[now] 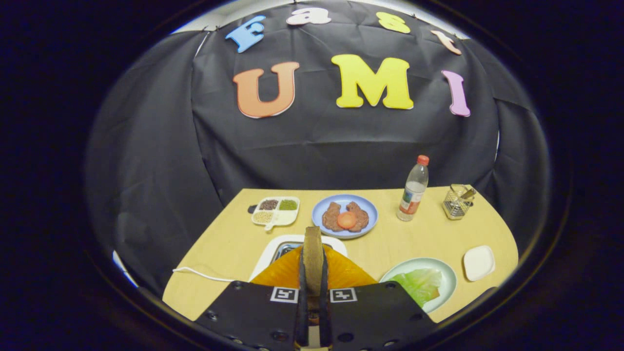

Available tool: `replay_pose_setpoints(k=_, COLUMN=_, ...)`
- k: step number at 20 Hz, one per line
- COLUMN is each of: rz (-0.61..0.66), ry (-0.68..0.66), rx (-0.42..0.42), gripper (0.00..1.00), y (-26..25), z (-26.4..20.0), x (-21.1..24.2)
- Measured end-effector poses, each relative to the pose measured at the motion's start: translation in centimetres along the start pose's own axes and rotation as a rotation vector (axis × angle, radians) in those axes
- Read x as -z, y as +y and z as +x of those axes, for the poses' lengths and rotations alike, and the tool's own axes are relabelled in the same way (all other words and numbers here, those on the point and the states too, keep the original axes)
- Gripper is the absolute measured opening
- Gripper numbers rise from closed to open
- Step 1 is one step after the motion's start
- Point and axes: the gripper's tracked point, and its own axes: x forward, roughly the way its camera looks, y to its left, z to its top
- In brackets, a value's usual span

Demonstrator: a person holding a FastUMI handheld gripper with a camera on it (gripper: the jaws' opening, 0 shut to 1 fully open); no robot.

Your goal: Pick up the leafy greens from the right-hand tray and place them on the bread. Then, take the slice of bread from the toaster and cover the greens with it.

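Black fingers (312, 292) closed on a slice of brown-crusted bread (313, 253), both pads pressing its flat faces. Slice held edge-on and upright, long axis running away from the fingers toward the blue plate; crust edge matte and rough. Directly beneath the slice: white-bodied toaster (273, 251) with a metallic slot, its white cord (200, 274) trailing across the pale wooden desk (390, 241). Orange textured surface (341, 273) lying just ahead of the fingers, either side of the slice; identity not determinable. Right of the fingers, near: pale green round plate (446, 287) carrying flat, glossy leafy greens (419, 283), not yet on any bread. Just beyond that plate: small white square dish (478, 262). Beyond the slice: round blue plate (319, 214) with two brown patties and an orange disc. Left of it: cream divided tray (275, 211) of grains. Farther right: clear plastic bottle (413, 189) with red cap, upright, then a wire mesh basket (457, 201).
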Motion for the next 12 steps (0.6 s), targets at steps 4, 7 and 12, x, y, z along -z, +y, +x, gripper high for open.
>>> replay_pose_setpoints(k=4, rz=0.059, ry=-0.073, rx=-0.054, gripper=0.09, y=-1.1, z=-3.4, x=-4.6)
replay_pose_setpoints(k=7, rz=0.073, ry=-0.123, rx=-0.063, gripper=0.09, y=-3.4, z=-5.5, x=-7.2)
replay_pose_setpoints(k=12, rz=0.054, ry=-0.155, rx=-0.016, gripper=0.09, y=-9.2, z=-6.9, x=-8.0)
